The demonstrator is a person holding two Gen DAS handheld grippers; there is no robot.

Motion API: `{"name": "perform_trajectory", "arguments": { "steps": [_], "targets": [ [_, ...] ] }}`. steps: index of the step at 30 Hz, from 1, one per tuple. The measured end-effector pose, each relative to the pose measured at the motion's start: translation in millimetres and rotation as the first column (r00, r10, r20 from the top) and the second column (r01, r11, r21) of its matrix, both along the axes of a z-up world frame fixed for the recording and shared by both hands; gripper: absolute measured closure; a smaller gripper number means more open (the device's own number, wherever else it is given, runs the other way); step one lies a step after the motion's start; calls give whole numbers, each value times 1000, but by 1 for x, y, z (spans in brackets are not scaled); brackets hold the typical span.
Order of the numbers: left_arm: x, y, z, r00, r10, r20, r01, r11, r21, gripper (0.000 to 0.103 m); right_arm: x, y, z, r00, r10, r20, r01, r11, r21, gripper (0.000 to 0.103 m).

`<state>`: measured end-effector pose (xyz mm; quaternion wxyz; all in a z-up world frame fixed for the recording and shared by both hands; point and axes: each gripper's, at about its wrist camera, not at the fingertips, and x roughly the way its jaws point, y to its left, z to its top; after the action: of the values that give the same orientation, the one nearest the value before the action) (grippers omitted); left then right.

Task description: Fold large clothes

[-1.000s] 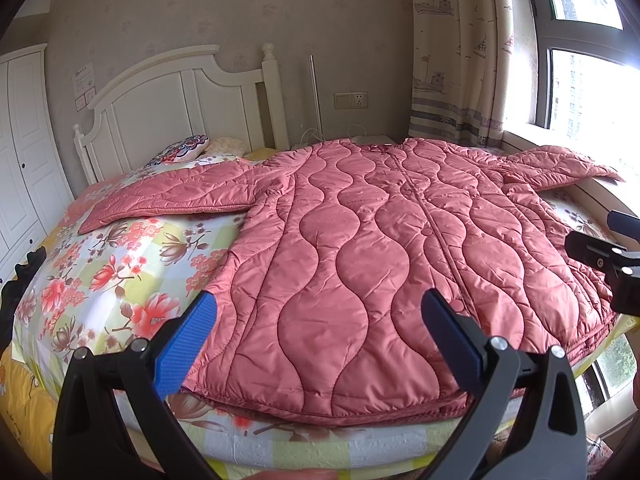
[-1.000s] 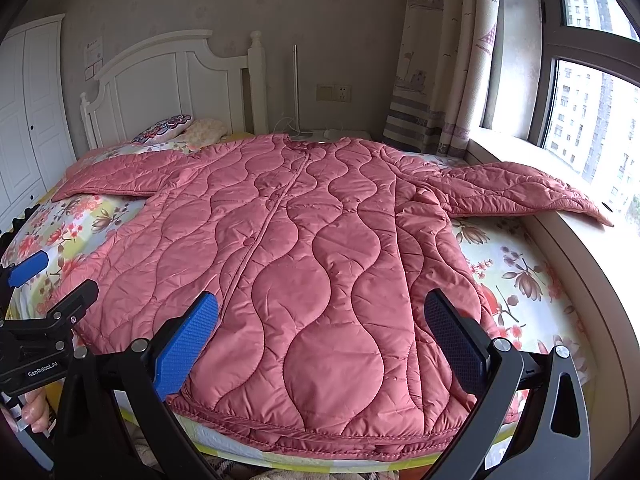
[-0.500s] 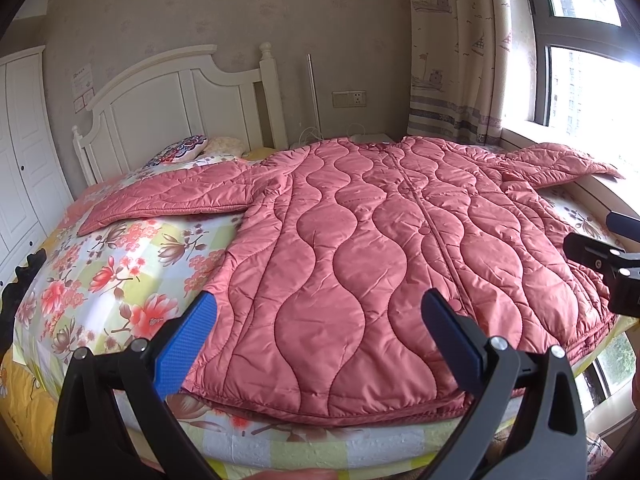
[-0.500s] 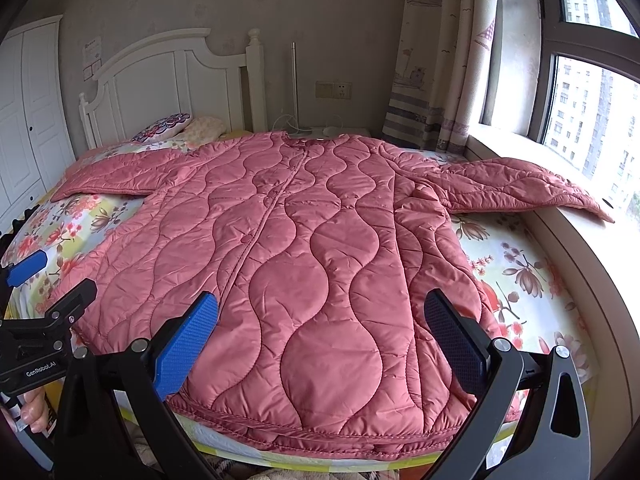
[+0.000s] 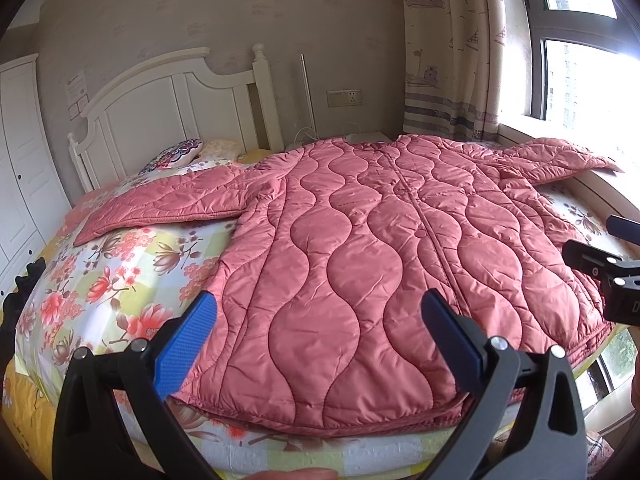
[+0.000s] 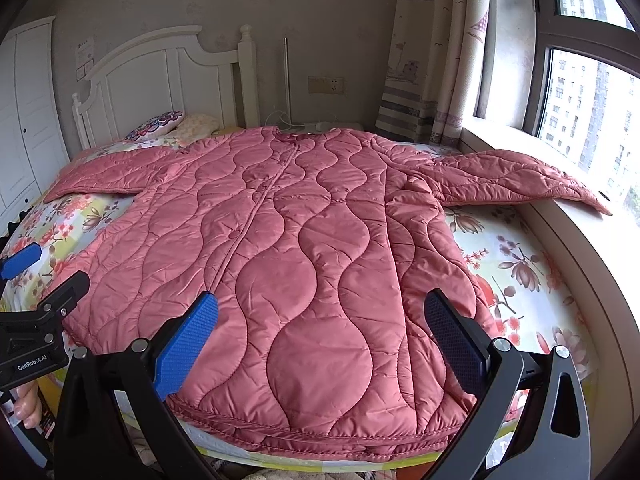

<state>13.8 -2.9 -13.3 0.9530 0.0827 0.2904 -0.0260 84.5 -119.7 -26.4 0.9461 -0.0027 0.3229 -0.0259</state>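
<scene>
A pink quilted jacket (image 5: 360, 248) lies flat and front-up on the floral bedsheet (image 5: 100, 272), filling the middle of both views, its hem at the lower edge of the frame near the foot of the bed and its collar toward the white headboard (image 5: 168, 96). One sleeve (image 5: 168, 204) stretches out to the left of the frame; the other sleeve (image 6: 516, 180) reaches right, with its cuff resting on the window ledge (image 6: 576, 232).

Nothing is folded yet, so the step in hand looks like the approach before a first fold. To do it well, each tool should probably take a sleeve near the cuff or a side edge of the body, pinch through the full padded thickness, and carry it across toward the central zip line (image 6: 264, 196) without dragging the rest of the jacket. The padding is likely bulky and springy, so a shallow bite could slip; the sleeve on the ledge needs lifting clear first.

The left gripper (image 5: 316, 340) is spread wide, its blue pads hanging above the hem area, gripping nothing; whether they brush the fabric I cannot tell. The right gripper (image 6: 320, 340) is equally wide apart, also empty, poised over the lower right panel.
</scene>
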Motion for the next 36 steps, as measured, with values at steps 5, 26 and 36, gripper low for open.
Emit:
{"name": "perform_trajectory", "arguments": {
  "steps": [5, 26, 36],
  "targets": [
    [11, -2, -1, 1000, -13, -12, 13, 1000, 3, 2, 4, -3, -4, 1000, -16, -9, 16, 1000, -4, 4],
    [258, -20, -72, 956, -115, -270, 145, 985, 92, 2, 166, -243, -30, 854, -483, -192, 514, 733, 446, 4],
    [266, -7, -79, 935, -158, -317, 153, 987, -42, 2, 213, -315, -54, 704, -680, -203, 658, 518, 547, 50]
  ]
}}
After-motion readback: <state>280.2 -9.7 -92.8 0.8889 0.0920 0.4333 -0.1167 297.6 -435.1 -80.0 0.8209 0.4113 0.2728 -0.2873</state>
